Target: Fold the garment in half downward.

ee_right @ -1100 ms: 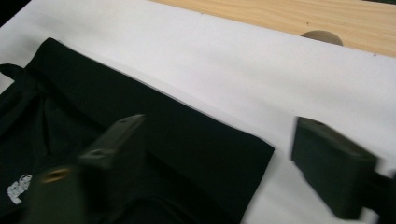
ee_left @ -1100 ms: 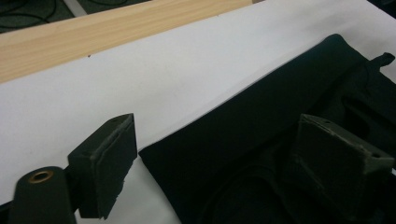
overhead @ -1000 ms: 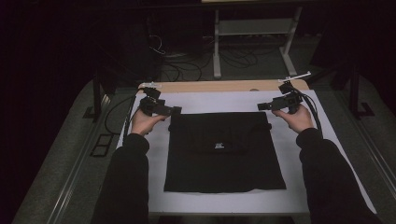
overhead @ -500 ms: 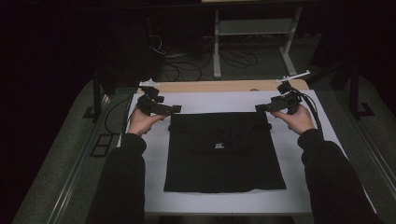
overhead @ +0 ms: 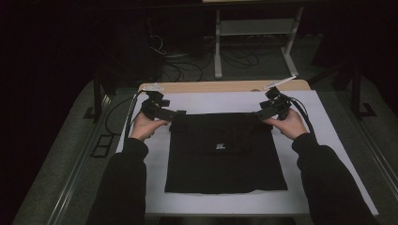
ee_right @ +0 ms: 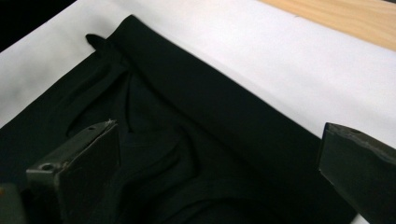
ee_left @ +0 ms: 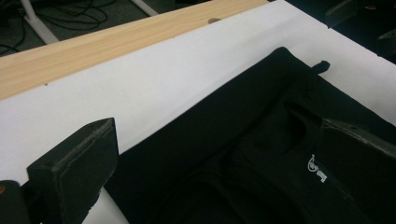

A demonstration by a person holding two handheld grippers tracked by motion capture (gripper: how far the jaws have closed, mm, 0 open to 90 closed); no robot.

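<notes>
1. The left gripper (overhead: 176, 113) sits at the far left corner of the black shirt (overhead: 224, 152). Its jaws are spread wide, 1 over the white table cover (overhead: 216, 101) and 1 over the cloth, nothing pinched between them.
2. The shirt lies flat in the middle of the cover, its far edge running left to right, parallel to the bare wooden far edge of the table (overhead: 225, 86). A small white label (overhead: 219, 146) marks its middle.
3. The right gripper (overhead: 259, 114) mirrors this at the far right corner, jaws likewise parted and empty.
4. Each hand is nearest its own corner, and the far edge lies across both jaw gaps, so closing should catch the 2 corners together.
</notes>
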